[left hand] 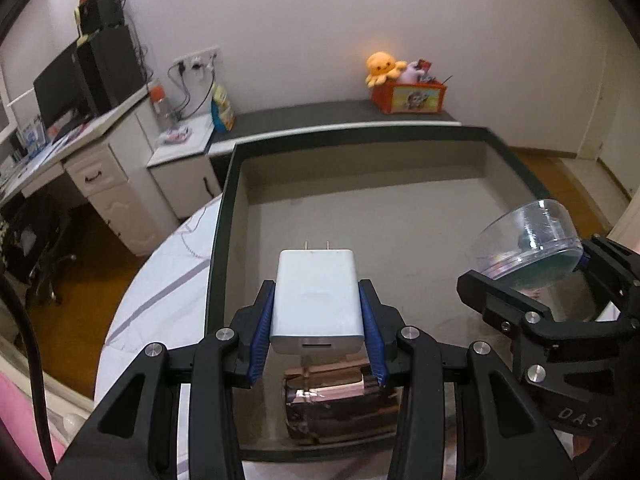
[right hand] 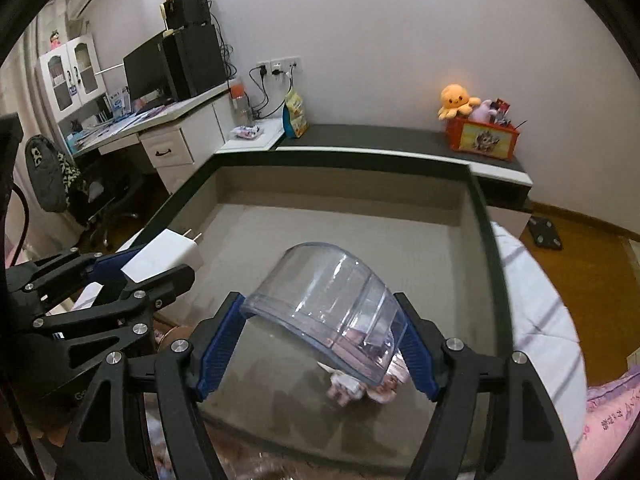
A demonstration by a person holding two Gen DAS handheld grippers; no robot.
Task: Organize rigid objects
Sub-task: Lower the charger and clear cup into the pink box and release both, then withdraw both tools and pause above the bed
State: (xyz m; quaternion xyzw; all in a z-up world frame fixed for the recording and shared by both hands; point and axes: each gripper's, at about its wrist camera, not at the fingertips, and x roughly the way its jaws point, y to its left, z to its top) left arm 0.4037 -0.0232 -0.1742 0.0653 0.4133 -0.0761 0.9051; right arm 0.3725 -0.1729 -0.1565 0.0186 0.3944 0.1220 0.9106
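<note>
The left gripper [left hand: 318, 312] clamps a white rigid plastic plug charger [left hand: 316, 296] by its flat sides above the grey tray's [left hand: 228, 200] near edge; the right gripper [right hand: 320, 344] pinches a clear, light, slippery plastic container [right hand: 324, 304] across its walls, likewise over the tray.

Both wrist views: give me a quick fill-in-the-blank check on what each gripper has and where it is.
1. The left gripper is shut on a white ____.
2. The right gripper holds a ____ plastic container.
3. Both grippers hang above the large dark-rimmed ____.
4. The charger's two prongs point ____ from the left wrist camera.

Missing words: charger; clear; tray; away
</note>
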